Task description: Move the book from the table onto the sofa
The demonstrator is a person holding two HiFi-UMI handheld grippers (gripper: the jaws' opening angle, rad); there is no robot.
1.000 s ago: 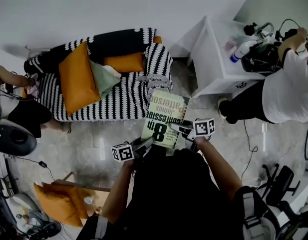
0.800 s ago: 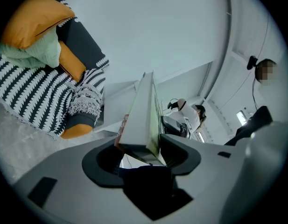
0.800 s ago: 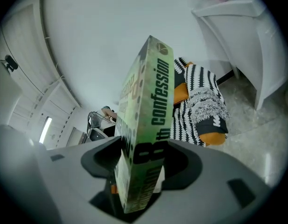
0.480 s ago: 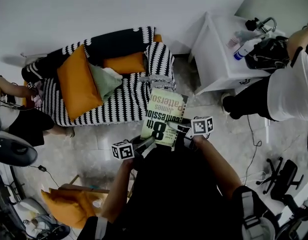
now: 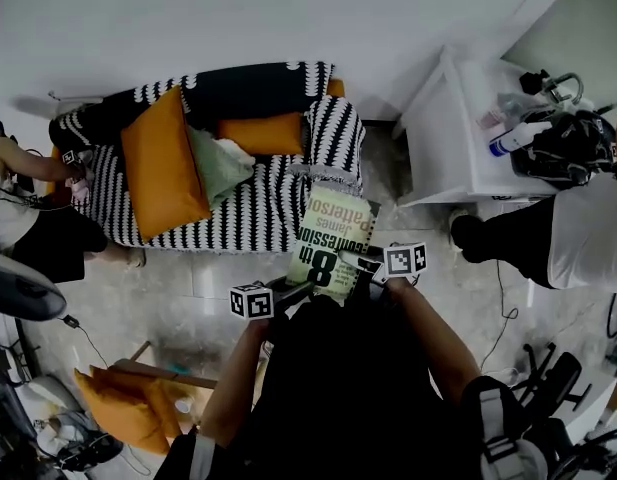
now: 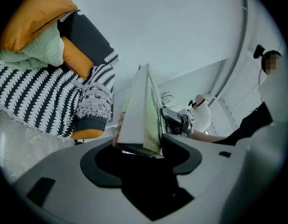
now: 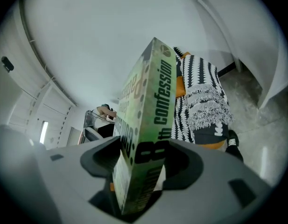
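**Now: book held up in both grippers, at the sofa's edge**

Head view: the green paperback book (image 5: 333, 238) is off the table and up in the air over the stone floor (image 5: 188, 288). In this view its far end overlaps the near edge of the striped sofa (image 5: 238, 208). The left gripper (image 5: 298, 290) holds the near left corner and the right gripper (image 5: 360, 261) the near right edge. An orange cushion (image 5: 163, 163) and a pale green one (image 5: 220, 163) lie on the sofa. The white table (image 5: 458, 138) stands well apart, to the right.

Left gripper view: the left gripper (image 6: 141, 146) is clamped on the book (image 6: 141, 111), which stands on edge between the jaws. Those jaws have just been opening a little, with the book between them. The sofa (image 6: 36, 97) lies ahead to the left.

Right gripper view: the right gripper (image 7: 146, 157) is closed on the book (image 7: 148, 120), one jaw against each face. The cover print runs up and away from the camera. The sofa (image 7: 200, 87) shows just past the book on the right.
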